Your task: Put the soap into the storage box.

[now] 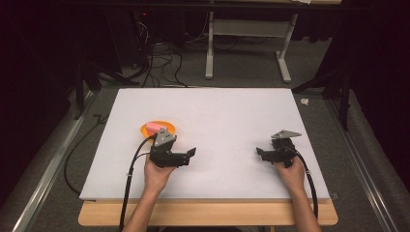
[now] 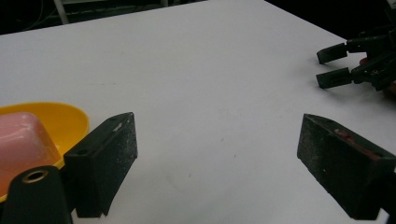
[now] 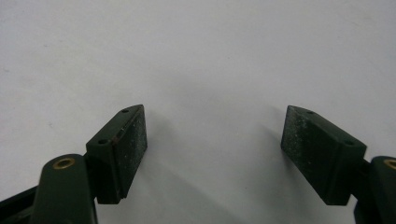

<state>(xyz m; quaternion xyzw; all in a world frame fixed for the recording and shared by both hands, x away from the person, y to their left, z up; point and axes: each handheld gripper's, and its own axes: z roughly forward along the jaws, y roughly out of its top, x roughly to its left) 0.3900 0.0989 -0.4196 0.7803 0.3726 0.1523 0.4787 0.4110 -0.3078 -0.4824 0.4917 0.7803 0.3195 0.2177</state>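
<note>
A yellow-orange plate (image 1: 167, 127) lies on the white board left of centre and holds a pink block (image 1: 153, 126). My left gripper (image 1: 192, 154) rests just in front of the plate, jaws pointing right, open and empty. In the left gripper view the plate (image 2: 65, 122) and pink block (image 2: 19, 144) sit at the lower left beside my open left gripper (image 2: 217, 158), and the right gripper (image 2: 332, 66) shows far off at upper right. My right gripper (image 1: 259, 152) sits low at the board's right, jaws pointing left. In the right gripper view it (image 3: 215, 149) is open over bare white board.
The white board (image 1: 217, 111) covers a wooden table (image 1: 208, 213). Both hands rest near the board's front edge. Beyond the table are dark floor, cables (image 1: 159, 63) and a white desk frame (image 1: 246, 43). Metal rails (image 1: 48, 169) run along both sides.
</note>
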